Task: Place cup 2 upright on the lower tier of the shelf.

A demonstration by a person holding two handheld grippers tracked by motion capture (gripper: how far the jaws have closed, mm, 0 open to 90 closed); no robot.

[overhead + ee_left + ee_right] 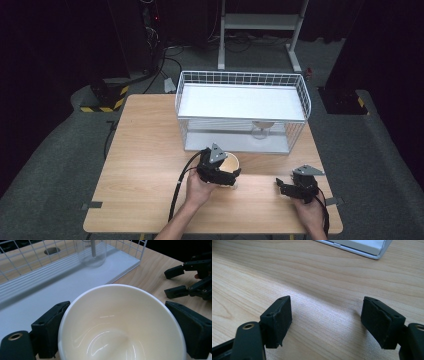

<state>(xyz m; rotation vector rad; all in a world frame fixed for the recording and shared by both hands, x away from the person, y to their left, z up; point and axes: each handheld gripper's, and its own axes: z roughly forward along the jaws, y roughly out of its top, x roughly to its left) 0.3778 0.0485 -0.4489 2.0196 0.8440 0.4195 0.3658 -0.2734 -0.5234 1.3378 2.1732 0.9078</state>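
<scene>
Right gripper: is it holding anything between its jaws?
No. In the right gripper view, the right gripper has its jaws spread wide with bare wooden table between them.

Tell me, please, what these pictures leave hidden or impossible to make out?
- Cup: its outer wall and base fall below the left gripper view's bottom edge.
- Glass in the wire basket: small in the high view, behind mesh; its top is cut off in the left gripper view.
- Right gripper: its body lies outside its own view.

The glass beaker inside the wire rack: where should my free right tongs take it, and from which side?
Grip the glass beaker across its round wall, below the rim, coming in level from the person's side. It stands upright on the lower shelf of the wire rack, whose upper shelf blocks a descent from above. The right tongs are open and empty.
</scene>
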